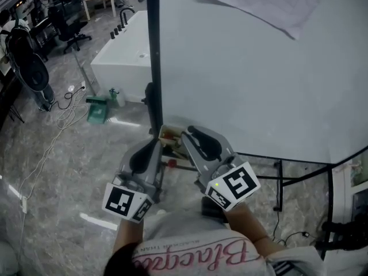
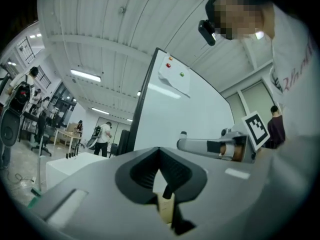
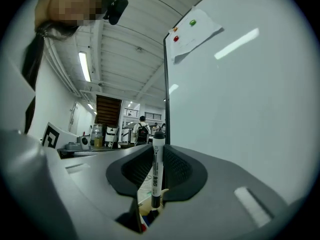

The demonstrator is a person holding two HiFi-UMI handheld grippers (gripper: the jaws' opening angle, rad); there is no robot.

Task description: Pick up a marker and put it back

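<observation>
A marker (image 3: pixel 157 169) with a white barrel and black cap stands upright between the jaws of my right gripper (image 3: pixel 156 156), whose pads press on it. In the head view the right gripper (image 1: pixel 194 138) reaches toward the small tray (image 1: pixel 168 135) at the lower left corner of the whiteboard (image 1: pixel 247 68). A red marker (image 1: pixel 171 163) lies just below the tray. My left gripper (image 1: pixel 150 152) hovers beside it on the left. In its own view the left gripper (image 2: pixel 161 176) has its jaws close together with nothing held; a dark tip and the beige tray show through the slit.
A sheet of paper (image 1: pixel 259 2) hangs at the top of the whiteboard. The board's dark stand (image 1: pixel 279 183) runs below it. A white counter (image 1: pixel 123 50), a green object (image 1: pixel 98 111) and cables lie on the floor at left. People stand far off (image 2: pixel 102 134).
</observation>
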